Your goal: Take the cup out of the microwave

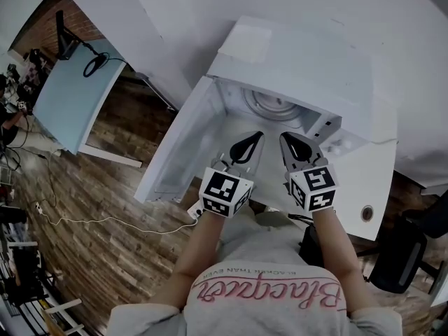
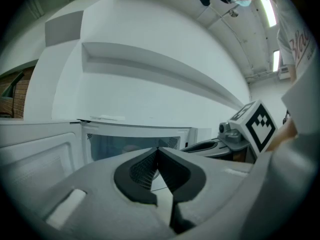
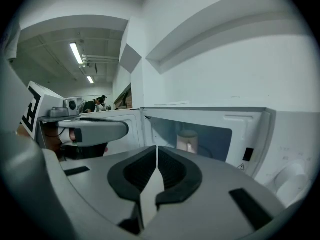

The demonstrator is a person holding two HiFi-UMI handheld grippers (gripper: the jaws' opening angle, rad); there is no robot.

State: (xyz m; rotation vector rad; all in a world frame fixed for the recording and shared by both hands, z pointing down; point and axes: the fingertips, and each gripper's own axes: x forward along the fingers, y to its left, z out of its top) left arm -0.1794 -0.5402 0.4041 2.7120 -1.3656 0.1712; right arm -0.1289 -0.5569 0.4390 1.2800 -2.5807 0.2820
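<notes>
Found the cup (image 3: 187, 140) standing upright well back inside the open microwave (image 1: 294, 54), long axis vertical. Seen in the right gripper view just above and slightly right of the closed tips, near frame centre. Made out in the left gripper view only as a faint pale shape behind the tips, a little to their left. Not made out in the head view, which shows only the round turntable (image 1: 269, 105) on the cavity floor. Judged therefore to lie ahead of both tools and between their lines, with the clearer line belonging to the right gripper (image 3: 157, 150). Found that gripper shut, pad against pad, holding nothing. Found the left gripper (image 2: 158, 151) likewise shut and empty. Noted both side by side at the cavity mouth, short of the cup. Recorded the cup as pale, smooth and cylindrical, with a greyer band at the top; lid or rim not confirmed. Recorded the casing as white, hard and glossy, with the door (image 1: 175, 152) swung out toward frame left. Recorded the pads as black, ribbed and curved. Judged a wide opening of the jaws necessary before any reach, with a grip across the round wall.
</notes>
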